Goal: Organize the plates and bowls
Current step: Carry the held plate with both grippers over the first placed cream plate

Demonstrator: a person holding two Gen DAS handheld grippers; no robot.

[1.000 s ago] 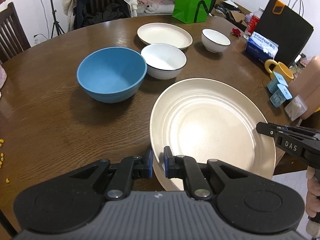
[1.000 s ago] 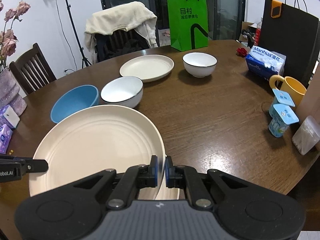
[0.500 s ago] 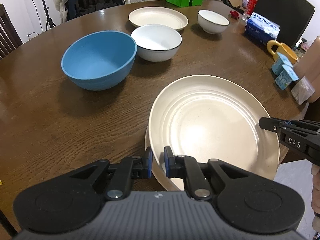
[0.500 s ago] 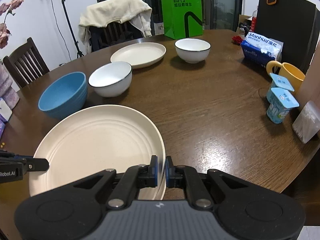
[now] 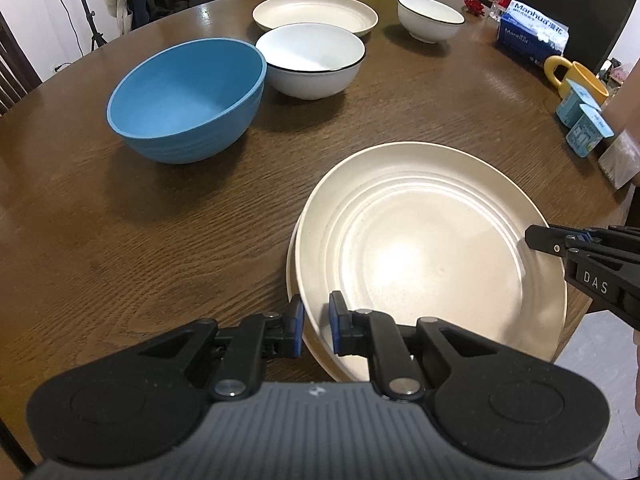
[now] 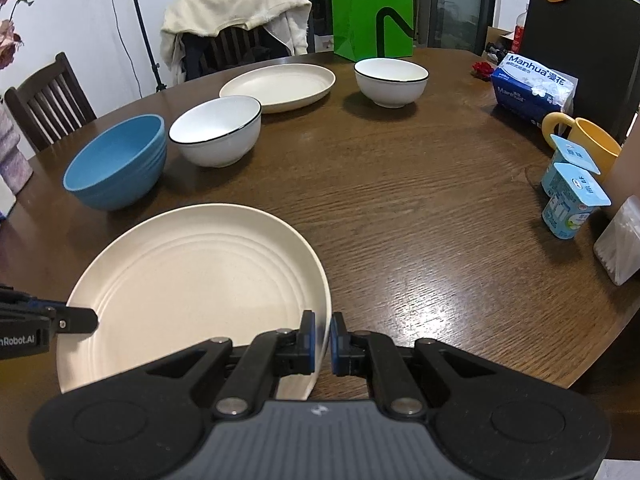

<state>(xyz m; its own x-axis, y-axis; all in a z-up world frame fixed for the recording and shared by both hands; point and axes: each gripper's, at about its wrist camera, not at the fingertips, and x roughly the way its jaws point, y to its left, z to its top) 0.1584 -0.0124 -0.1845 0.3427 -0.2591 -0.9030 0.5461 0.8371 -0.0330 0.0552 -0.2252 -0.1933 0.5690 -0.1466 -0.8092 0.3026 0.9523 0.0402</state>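
Observation:
Both grippers hold one large cream plate (image 5: 424, 248) by opposite rims, above the near part of the brown table. My left gripper (image 5: 316, 330) is shut on its left rim; a second cream rim shows just under it. My right gripper (image 6: 322, 338) is shut on the plate's (image 6: 192, 280) right rim. Farther back stand a blue bowl (image 5: 188, 96), a white black-rimmed bowl (image 5: 312, 60), a smaller cream plate (image 5: 316, 12) and a second white bowl (image 5: 430, 18). They show in the right wrist view too: blue bowl (image 6: 118, 162), white bowl (image 6: 216, 134).
At the table's right edge stand a yellow mug (image 6: 588, 140), two yogurt cups (image 6: 572, 204), a tissue pack (image 6: 532, 88) and a clear box (image 6: 620, 248). A green bag (image 6: 372, 8) and a black bag (image 6: 580, 40) stand behind. Chairs ring the far side.
Both grippers have moved toward the table with the large plate, so the bowls and the far plate look nearer. Both grips are unchanged.

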